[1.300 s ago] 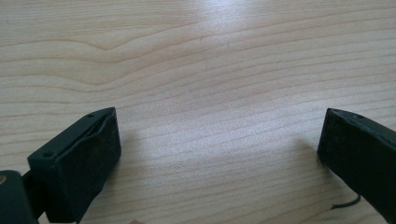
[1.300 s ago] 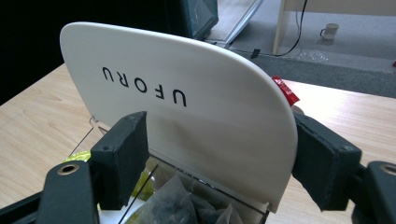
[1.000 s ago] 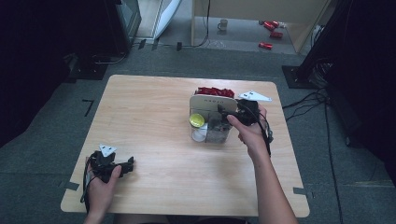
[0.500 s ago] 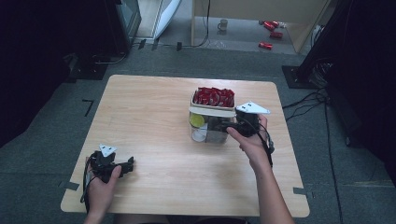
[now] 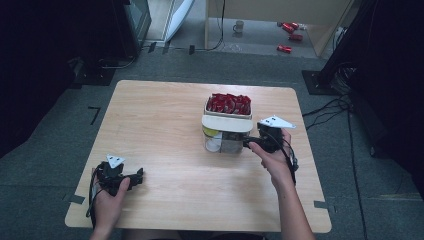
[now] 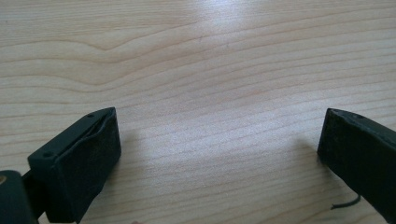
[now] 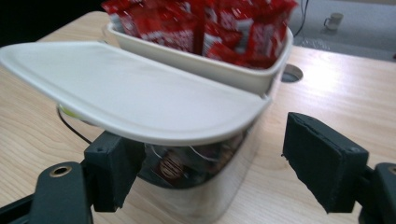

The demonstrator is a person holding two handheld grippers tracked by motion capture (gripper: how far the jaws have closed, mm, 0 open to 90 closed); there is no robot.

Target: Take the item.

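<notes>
A metal container (image 5: 226, 141) with shiny sides is sitting on the right half of the wooden tabletop (image 5: 160, 130), well back from the person's edge. A cream tray (image 5: 229, 113) is resting across its far top rim, packed with red packets (image 5: 229, 103) standing on end; a cream lid (image 5: 227, 124) is lying over the near part of the container, and in the right gripper view its flat oval face (image 7: 126, 95) is jutting out toward the camera above the metal wall (image 7: 205, 186). A yellow-green item (image 5: 210, 132) and a white round one (image 5: 214, 144) are showing at the container's left side, too small to identify. The right gripper (image 5: 252, 142) is being held by the right hand (image 5: 272, 155) just beside the container's right side; its jaws are standing wide apart, one sitting under the lid's edge close to the metal wall, the other off in the air, and they are gripping nothing. The left gripper (image 5: 136, 177) is resting in the left hand (image 5: 107, 197) near the front left corner of the tabletop, well apart from the container, its jaws spread wide over bare wood (image 6: 210, 93). Beyond the tabletop, a white mug (image 5: 240, 25) and some red items (image 5: 290, 31) are lying on the floor.
</notes>
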